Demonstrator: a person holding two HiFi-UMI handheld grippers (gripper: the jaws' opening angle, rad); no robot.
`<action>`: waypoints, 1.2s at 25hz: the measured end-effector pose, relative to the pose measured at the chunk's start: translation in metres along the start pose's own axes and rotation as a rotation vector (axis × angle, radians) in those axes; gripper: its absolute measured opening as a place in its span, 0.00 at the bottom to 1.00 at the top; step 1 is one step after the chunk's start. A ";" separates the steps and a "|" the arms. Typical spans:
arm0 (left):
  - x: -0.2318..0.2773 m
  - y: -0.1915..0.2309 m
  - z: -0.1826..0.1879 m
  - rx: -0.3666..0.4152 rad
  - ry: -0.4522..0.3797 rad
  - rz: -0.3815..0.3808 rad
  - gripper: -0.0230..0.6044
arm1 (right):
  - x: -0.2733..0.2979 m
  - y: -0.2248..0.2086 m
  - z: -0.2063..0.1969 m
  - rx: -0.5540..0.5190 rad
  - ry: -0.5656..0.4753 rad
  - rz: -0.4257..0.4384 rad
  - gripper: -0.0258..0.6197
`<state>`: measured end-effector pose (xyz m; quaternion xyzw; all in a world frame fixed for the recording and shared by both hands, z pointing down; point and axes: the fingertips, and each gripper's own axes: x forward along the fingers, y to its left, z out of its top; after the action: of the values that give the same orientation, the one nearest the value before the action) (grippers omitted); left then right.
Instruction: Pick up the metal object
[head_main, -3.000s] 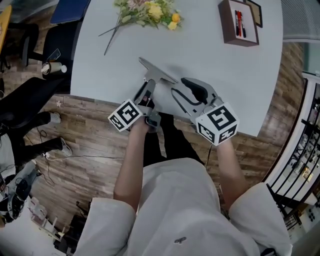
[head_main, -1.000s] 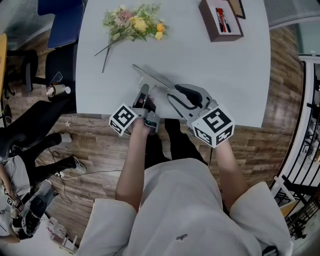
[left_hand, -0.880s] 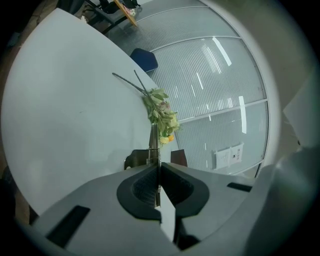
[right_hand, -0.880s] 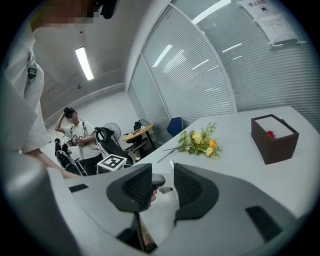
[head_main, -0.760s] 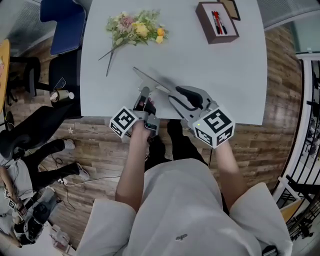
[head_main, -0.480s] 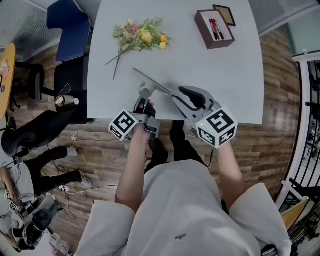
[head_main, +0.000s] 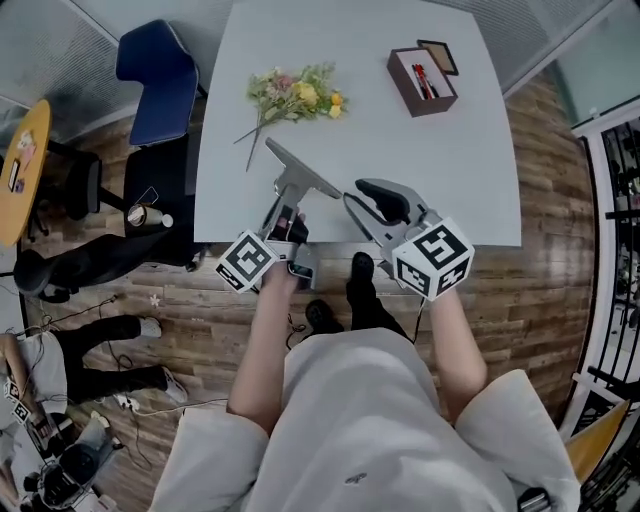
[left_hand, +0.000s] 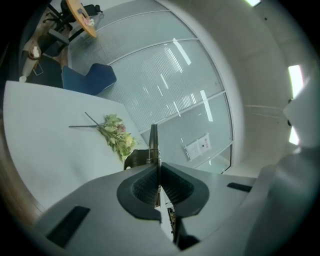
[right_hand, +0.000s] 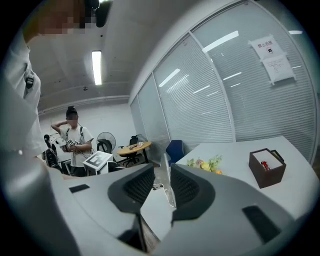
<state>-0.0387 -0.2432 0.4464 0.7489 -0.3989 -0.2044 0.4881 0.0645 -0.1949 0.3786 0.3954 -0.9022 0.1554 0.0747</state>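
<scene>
The metal object is a flat T-shaped piece with a long crossbar, held over the near edge of the white table. My left gripper is shut on its stem; in the left gripper view the thin blade stands edge-on between the closed pads of my left gripper. My right gripper is at the crossbar's right end, its jaws closing. In the right gripper view the metal plate sits between the pads of my right gripper, with a gap still showing on the left side.
A bunch of flowers lies at the table's far left and a brown box with pens at the far right. A blue chair and black chairs stand left of the table. A person stands in the background.
The head view has pulled back, so the table looks smaller. Both grippers keep their places on the metal object, and the right jaws have narrowed a little.
</scene>
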 end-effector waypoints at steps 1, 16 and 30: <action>-0.004 -0.007 0.002 0.022 0.003 -0.010 0.07 | -0.002 0.006 0.004 -0.001 -0.013 -0.004 0.21; -0.083 -0.071 0.017 0.325 -0.001 -0.091 0.07 | -0.008 0.092 0.019 -0.050 -0.076 -0.014 0.15; -0.135 -0.101 0.018 0.656 0.021 -0.086 0.07 | -0.004 0.138 0.022 -0.069 -0.115 -0.017 0.10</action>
<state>-0.0916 -0.1251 0.3375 0.8844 -0.4065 -0.0775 0.2158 -0.0347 -0.1120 0.3263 0.4086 -0.9064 0.1006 0.0375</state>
